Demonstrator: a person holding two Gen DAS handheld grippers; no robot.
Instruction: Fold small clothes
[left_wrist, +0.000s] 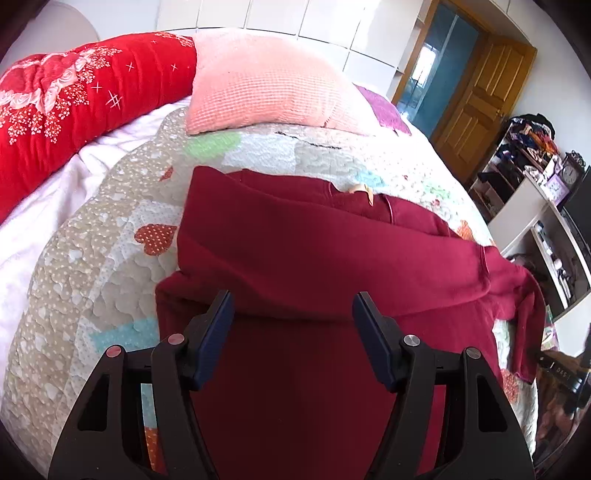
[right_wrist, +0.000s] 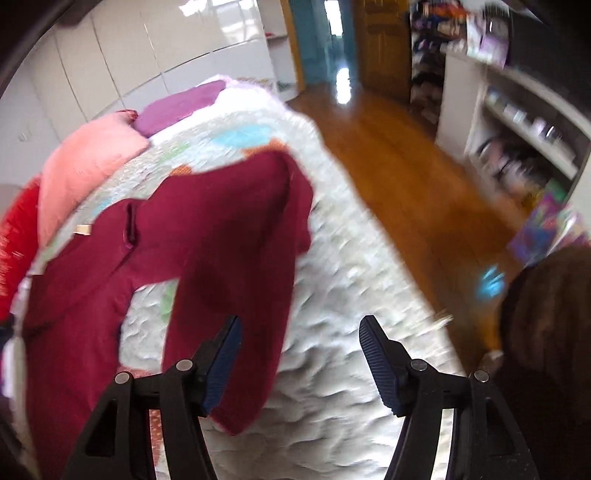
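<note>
Count of what I see, by kind:

- Maroon garment (left_wrist: 317, 251): one, spread on the bed's quilt and reaching its right edge.
- Patchwork quilt (left_wrist: 92, 266): one, covering the bed.
- Pink pillow (left_wrist: 266, 88): one, at the head edge of the bed.
- Purple cushion (right_wrist: 181, 107): one, beside the pink pillow toward the far right corner.
- Red floral blanket (left_wrist: 70, 99): one, rolled along the bed's left edge.
- My left gripper (left_wrist: 293, 314): one, with two blue-padded fingers (left_wrist: 218, 339), set apart.
- My right gripper (right_wrist: 301, 336): one, with two fingers (right_wrist: 380, 365), likewise apart.
- Wooden door (left_wrist: 476, 92): one.
- Clock (left_wrist: 570, 173): one, on the shelving.
</note>
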